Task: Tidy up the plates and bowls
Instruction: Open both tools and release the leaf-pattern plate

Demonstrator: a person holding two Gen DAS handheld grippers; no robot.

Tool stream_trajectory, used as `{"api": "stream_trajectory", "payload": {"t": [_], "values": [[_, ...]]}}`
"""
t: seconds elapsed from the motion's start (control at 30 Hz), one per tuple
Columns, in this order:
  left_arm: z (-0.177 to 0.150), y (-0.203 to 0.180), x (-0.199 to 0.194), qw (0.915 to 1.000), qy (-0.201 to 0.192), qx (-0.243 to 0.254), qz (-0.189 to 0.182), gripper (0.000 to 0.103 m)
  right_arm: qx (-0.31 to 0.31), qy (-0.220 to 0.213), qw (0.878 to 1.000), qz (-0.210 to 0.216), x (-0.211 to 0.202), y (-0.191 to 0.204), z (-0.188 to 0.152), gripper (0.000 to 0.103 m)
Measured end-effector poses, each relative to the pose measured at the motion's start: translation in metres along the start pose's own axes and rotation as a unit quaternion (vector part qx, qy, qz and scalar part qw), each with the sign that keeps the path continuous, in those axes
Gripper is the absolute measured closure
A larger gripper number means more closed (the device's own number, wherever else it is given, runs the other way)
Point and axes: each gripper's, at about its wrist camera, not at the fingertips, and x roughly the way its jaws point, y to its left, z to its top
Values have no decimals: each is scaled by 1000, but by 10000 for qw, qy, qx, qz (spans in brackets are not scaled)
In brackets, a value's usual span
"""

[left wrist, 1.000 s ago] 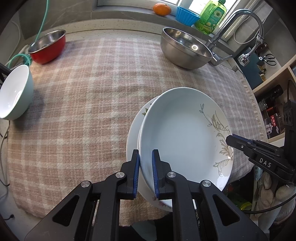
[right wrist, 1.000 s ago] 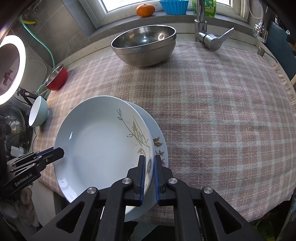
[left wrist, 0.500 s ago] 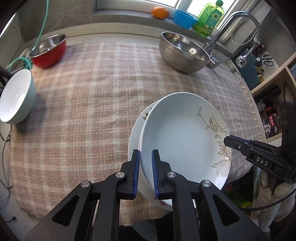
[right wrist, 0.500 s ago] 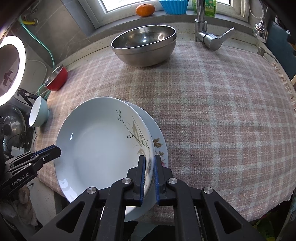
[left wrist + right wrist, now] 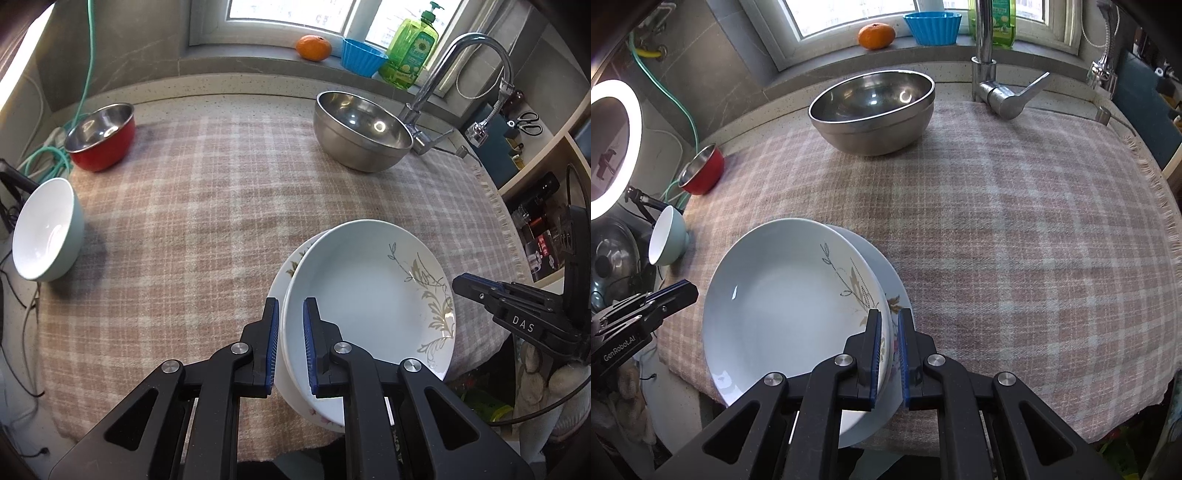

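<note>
Presently, two plates are stacked at the near edge of the checked cloth [image 5: 207, 206], and both grippers are clamped on opposite rims of the stack. The left gripper [image 5: 290, 343] is closed tight on the left rim of the upper plate [image 5: 362, 291], the one with the leaf sprig, while the right gripper [image 5: 888, 350] is pinched shut where the right rims of the upper plate and the lower plate [image 5: 886, 269] overlap; whether both rims are caught there cannot be told. The stack is thus spanned side to side between the two hands, neither being nearer. The bowls are set well apart from it: the steel bowl [image 5: 362, 133] far ahead, the red bowl [image 5: 101, 138] and the pale green bowl [image 5: 46, 230] away to the left.
</note>
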Motion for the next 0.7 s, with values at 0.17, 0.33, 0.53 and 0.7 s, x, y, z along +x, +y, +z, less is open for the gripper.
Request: {"api": "stream_trajectory", "payload": {"t": [0.17, 0.33, 0.53, 0.7], "values": [[9, -1, -4, 10000, -93, 9, 23, 92, -121, -246, 9995, -183, -10, 1, 12, 89], [18, -3, -7, 9998, -176, -12, 42, 91, -229, -461, 9981, -326, -20, 0, 22, 82], [28, -9, -6, 9997, -249, 7, 50, 91, -374, -582, 9967, -436, -26, -3, 31, 81], [36, -16, -4, 9995, -298, 6, 71, 91, -507, -680, 9949, -543, -29, -6, 40, 80]]}}
